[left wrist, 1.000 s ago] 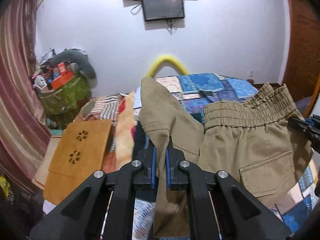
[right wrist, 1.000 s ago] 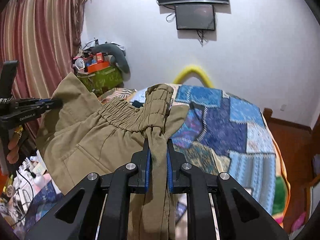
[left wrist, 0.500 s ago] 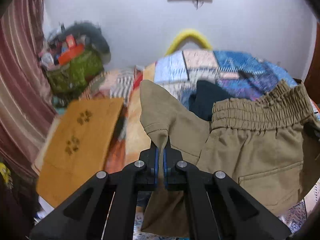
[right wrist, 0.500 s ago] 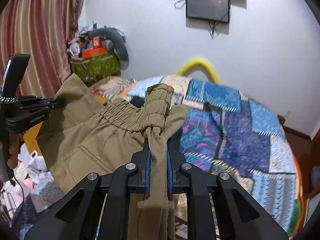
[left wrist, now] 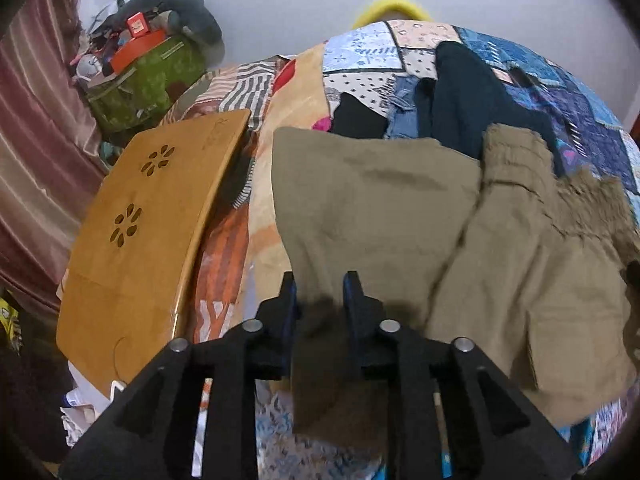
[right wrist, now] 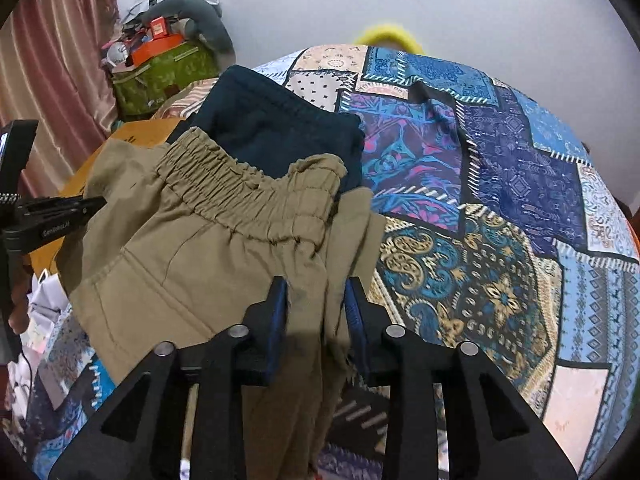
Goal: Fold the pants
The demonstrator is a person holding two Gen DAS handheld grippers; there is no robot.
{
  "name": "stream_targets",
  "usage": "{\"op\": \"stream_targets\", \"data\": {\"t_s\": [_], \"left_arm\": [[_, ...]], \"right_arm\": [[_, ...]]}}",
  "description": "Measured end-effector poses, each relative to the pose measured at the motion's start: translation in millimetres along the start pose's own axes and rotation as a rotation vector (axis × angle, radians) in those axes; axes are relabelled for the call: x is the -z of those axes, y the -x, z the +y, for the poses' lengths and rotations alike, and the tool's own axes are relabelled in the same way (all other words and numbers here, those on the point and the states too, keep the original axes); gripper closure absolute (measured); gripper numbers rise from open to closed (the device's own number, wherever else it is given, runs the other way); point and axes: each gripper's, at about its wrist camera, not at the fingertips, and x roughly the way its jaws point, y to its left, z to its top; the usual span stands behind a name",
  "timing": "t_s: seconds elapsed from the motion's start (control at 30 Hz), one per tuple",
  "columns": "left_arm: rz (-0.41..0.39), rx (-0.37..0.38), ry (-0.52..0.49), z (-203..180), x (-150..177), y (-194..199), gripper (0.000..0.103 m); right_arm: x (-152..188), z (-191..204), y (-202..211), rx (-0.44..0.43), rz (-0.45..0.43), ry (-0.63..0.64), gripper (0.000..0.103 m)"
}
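Note:
Khaki pants with an elastic waistband lie spread on the patchwork bedspread. My left gripper is open, its fingers either side of the pants' left edge, the cloth lying loose between them. My right gripper is open too, over the right end of the waistband. In the right wrist view the left gripper shows at the far left edge of the pants.
Dark folded garments lie on the bed behind the pants. A wooden lap tray leans at the bed's left side. A green bag piled with clutter stands by the curtain. A yellow hoop is at the wall.
Both grippers came down toward the bed and opened. The pants, held up by two corners before, now lie flat on the bedspread.

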Motion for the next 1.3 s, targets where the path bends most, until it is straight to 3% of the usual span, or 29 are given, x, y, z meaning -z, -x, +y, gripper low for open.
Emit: {"op": "stream_targets", "data": {"t_s": [0.23,0.5,0.73,0.97,1.07,1.13,1.17,1.27,1.3], "left_arm": [[-0.069,0.083,-0.014,-3,17,77,0.075],[-0.301,0.187,-0.042,-20,38,224,0.075],[-0.534,0.243,-0.053,-29,81,352,0.074],[-0.71,0.22,-0.035,-36,145,433,0.074],[-0.757,0.215,-0.019,-37,173,452,0.062],[-0.779,0.216,-0.006,-37,187,460,0.045],[-0.792,0.215,-0.005,-36,194,465,0.042],[-0.818,0.186,-0.004,-39,208,473,0.027],[-0.824,0.181,0.001,-39,212,476,0.017]], "right_arm": [[6,7,62,-0.025,-0.112,0.005,0.069],[13,30,181,-0.062,-0.353,0.048,0.068],[35,51,279,-0.098,-0.564,0.076,0.068],[78,78,354,-0.106,-0.74,0.113,0.063],[94,84,368,-0.128,-0.778,0.09,0.06],[106,90,375,-0.134,-0.798,0.083,0.053],[111,92,378,-0.132,-0.808,0.077,0.05],[123,97,382,-0.118,-0.825,0.066,0.031],[127,100,385,-0.1,-0.834,0.067,0.024]]}}
